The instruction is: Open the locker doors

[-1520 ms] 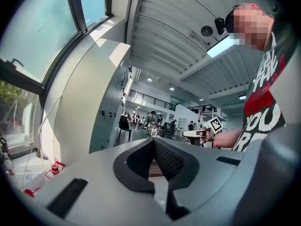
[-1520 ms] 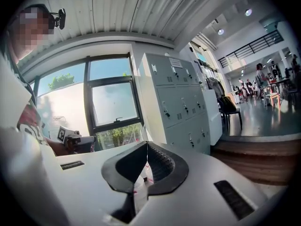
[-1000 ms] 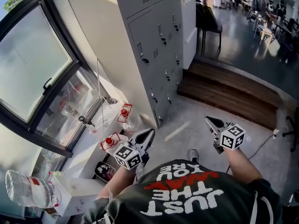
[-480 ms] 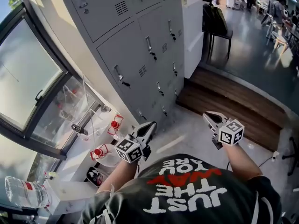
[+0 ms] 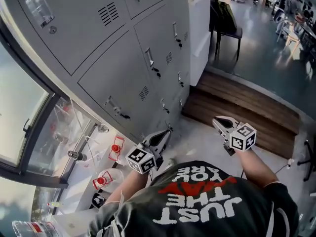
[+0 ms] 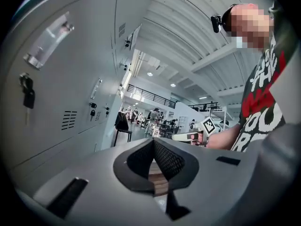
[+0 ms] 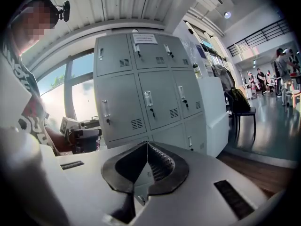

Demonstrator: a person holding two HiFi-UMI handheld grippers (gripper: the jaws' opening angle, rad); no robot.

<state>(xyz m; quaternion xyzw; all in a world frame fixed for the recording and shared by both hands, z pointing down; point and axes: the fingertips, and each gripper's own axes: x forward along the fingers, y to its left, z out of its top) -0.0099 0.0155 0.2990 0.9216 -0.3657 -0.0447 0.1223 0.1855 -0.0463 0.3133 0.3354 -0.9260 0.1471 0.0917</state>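
Plainly, the grey lockers [image 5: 123, 58] fill the upper left of the head view. They are a bank of stacked compartments, and every door in sight sits flush and closed. Several doors carry a handle and a vent grille, and a key [image 6: 27, 95] hangs from one lock.

The left tool [image 5: 166, 132] is held out on the person's left arm. It is close to the lockers' lowest row but clear of every door. In the left gripper view its jaws meet at the tips with nothing between them, and the lockers [image 6: 70, 93] run close along its left side.

The right tool [image 5: 216, 120] is farther from the lockers, over the floor near a wooden step [image 5: 237, 98]. In the right gripper view this tool [image 7: 147, 146] has its jaws pressed together and empty. The lockers [image 7: 141, 93] stand ahead of it and well apart, showing three columns of shut doors.

A white cabinet [image 5: 197, 28] butts against the lockers' far end, and beyond it stands a chair [image 5: 224, 21] draped with a dark bag. On the lockers' other side is a window [image 5: 19, 117]. Two red-capped bottles [image 5: 114, 148] sit low down between the window and the lockers' foot.
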